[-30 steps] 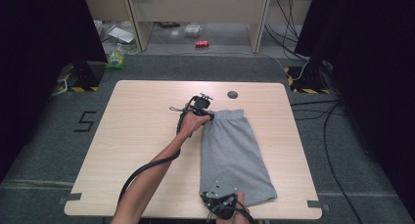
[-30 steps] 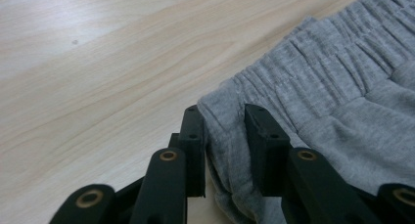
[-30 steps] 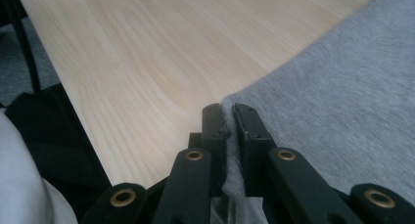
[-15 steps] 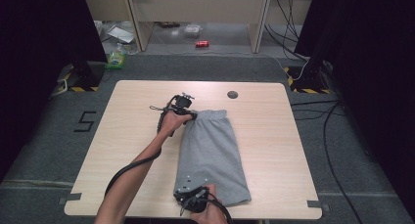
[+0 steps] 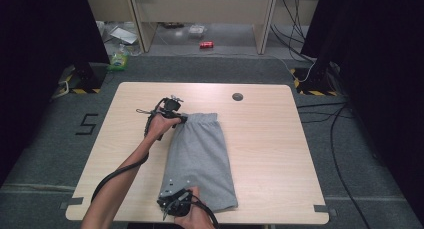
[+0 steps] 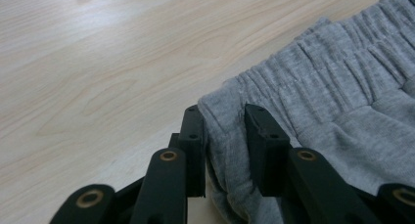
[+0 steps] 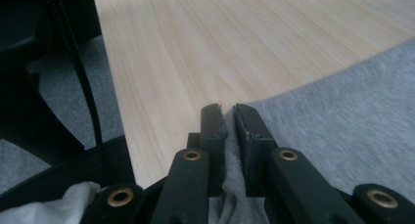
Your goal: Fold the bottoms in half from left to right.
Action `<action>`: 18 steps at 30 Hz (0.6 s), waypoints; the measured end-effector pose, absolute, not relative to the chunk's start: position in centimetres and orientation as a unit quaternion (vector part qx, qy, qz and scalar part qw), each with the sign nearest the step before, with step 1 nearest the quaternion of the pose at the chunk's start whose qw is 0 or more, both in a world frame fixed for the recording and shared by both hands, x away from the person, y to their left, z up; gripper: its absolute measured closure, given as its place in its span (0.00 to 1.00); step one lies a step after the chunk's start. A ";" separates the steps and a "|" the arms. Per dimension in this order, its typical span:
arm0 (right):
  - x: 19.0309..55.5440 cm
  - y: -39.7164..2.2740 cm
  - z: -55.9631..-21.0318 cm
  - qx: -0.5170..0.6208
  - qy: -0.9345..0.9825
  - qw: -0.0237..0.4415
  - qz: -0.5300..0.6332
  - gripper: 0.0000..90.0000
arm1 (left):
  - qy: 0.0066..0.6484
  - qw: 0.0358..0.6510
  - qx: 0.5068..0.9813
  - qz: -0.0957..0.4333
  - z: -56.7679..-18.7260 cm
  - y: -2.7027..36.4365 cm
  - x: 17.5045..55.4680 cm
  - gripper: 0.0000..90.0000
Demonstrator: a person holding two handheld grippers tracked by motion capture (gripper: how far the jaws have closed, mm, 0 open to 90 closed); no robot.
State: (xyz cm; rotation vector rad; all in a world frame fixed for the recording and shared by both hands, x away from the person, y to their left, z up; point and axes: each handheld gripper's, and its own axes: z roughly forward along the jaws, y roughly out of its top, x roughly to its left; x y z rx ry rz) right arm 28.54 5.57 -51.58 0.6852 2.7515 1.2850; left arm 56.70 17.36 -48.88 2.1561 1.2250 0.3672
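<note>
Grey shorts (image 5: 200, 156) lie flat on wooden table (image 5: 270, 139), waistband at far end. Left gripper (image 5: 176, 118) clamped on waistband corner (image 6: 222, 114), cloth bunched between jaws. Right gripper (image 5: 172, 203) pinched narrow on hem corner (image 7: 229, 136) at near table edge. Hands (image 5: 159, 126) hold both.

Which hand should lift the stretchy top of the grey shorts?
The left. The left gripper already pinches the waistband corner of the grey shorts; the right gripper clamps the hem end.
</note>
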 end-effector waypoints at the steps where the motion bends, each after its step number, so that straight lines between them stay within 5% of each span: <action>1: 28.5 5.7 -51.6 0.221 0.883 0.011 0.414 0.90 | 0.464 0.312 0.817 0.138 -48.9 17.5 56.7 0.78; 10: 27.4 6.6 -51.5 0.217 0.884 -0.012 0.415 0.75 | 0.465 0.309 0.817 0.143 -49.0 17.3 56.6 0.77; 18: 28.0 6.0 -50.0 0.232 0.868 -0.027 0.439 0.73 | 0.474 0.320 0.810 0.131 -49.2 17.7 56.7 0.76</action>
